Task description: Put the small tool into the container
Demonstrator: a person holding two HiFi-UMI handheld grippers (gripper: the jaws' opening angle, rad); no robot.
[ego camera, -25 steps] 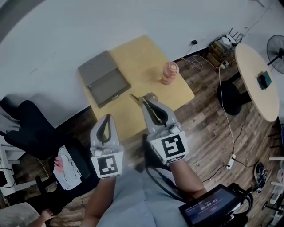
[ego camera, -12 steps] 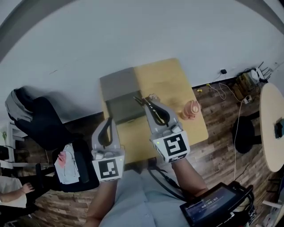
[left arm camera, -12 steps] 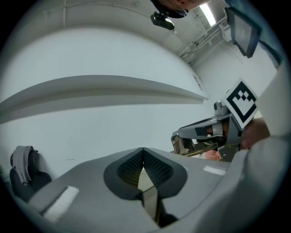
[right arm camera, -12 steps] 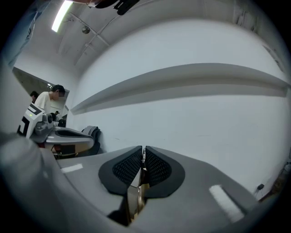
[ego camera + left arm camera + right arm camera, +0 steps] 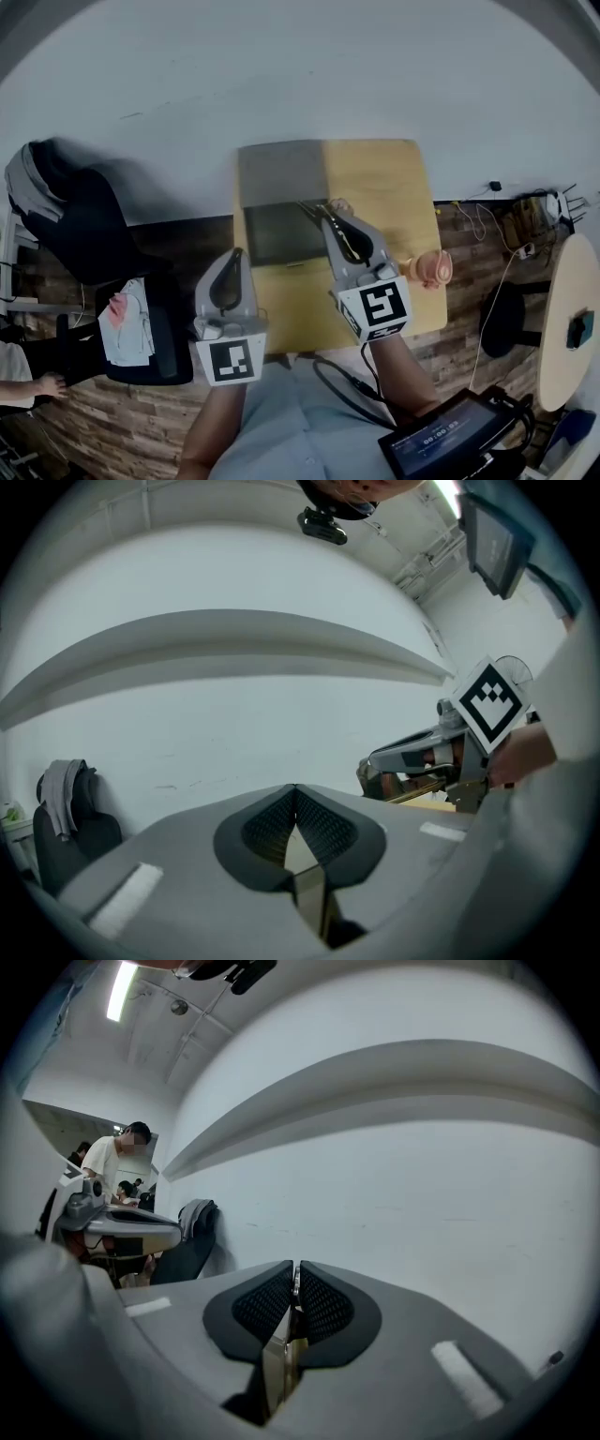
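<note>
Finding one: my right gripper (image 5: 333, 217) has its jaws closed on the small tool (image 5: 309, 208), and the right gripper view confirms a thin sliver of metal pinched between the pads with only a narrow gap left. The tool is slender. Its long axis runs on from the line of the jaws, and its free end points away from me and to the left in the head view. Finding two: the grey container (image 5: 272, 234) sits on the wooden table (image 5: 375, 187), just ahead and to the left of those jaws. The tip of the tool appears to reach over the tray's far right corner, though I cannot tell its height above the tray. The right hand is plainly the nearer one. My judgement is that the coming move is a short carry leftward and down over the tray before release. Finding three: my left gripper (image 5: 234, 251) has its jaws together on nothing and is held short of the table's near edge, apart from the container. Finding four: the container lies open, with its lid (image 5: 281, 172) folded flat on the far side. The tray is dark and I see nothing in it, though small items could escape notice. A peach-coloured ribbed object (image 5: 431, 269) stands at the table's right edge, well apart from the work
</note>
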